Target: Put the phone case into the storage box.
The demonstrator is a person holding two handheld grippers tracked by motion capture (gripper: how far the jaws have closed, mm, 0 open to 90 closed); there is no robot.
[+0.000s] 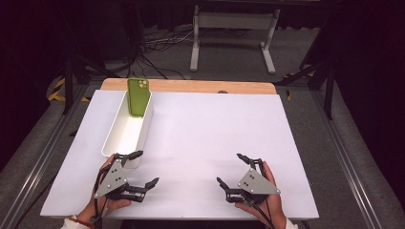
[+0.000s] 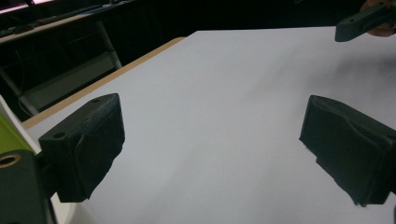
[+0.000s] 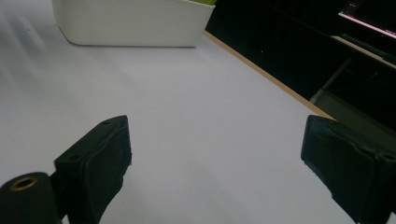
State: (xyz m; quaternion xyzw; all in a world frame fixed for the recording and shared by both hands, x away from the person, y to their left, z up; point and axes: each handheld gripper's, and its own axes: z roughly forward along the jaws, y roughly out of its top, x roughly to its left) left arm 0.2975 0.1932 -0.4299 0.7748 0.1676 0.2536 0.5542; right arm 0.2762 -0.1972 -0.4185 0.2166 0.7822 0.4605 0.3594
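White surface: the desk [image 1: 200, 143] has a white top with a wood-coloured strip along the far edge; it also shows under the jaws in both gripper views.
Bin: a long white bin [image 1: 125, 136] lies on the left part of the desk, long side running away from the person; in the right gripper view its white wall [image 3: 130, 23] sits at the top left.
Phone: a green phone [image 1: 138, 97] stands upright at the far end of the bin, leaning on the end wall, camera lenses at the top facing the person.
Left tongs: the left tongs [image 1: 139, 168] sit near the front-left of the desk, just beside the near end of the bin, held by the left hand [image 1: 102, 202]; jaws spread wide, nothing between them; the left gripper view [image 2: 210, 154] shows bare white desk between the two black pads.
Right tongs: the right tongs [image 1: 230, 168] sit near the front-right of the desk, well apart from the bin, held by the right hand [image 1: 267, 195]; jaws spread wide, pinching nothing; the right gripper view [image 3: 215, 163] shows bare desk between the pads.
Grey plates: a three-cornered plate tops each tool.
Floor: grey floor beyond the desk, with cables and a white frame [image 1: 234, 33].
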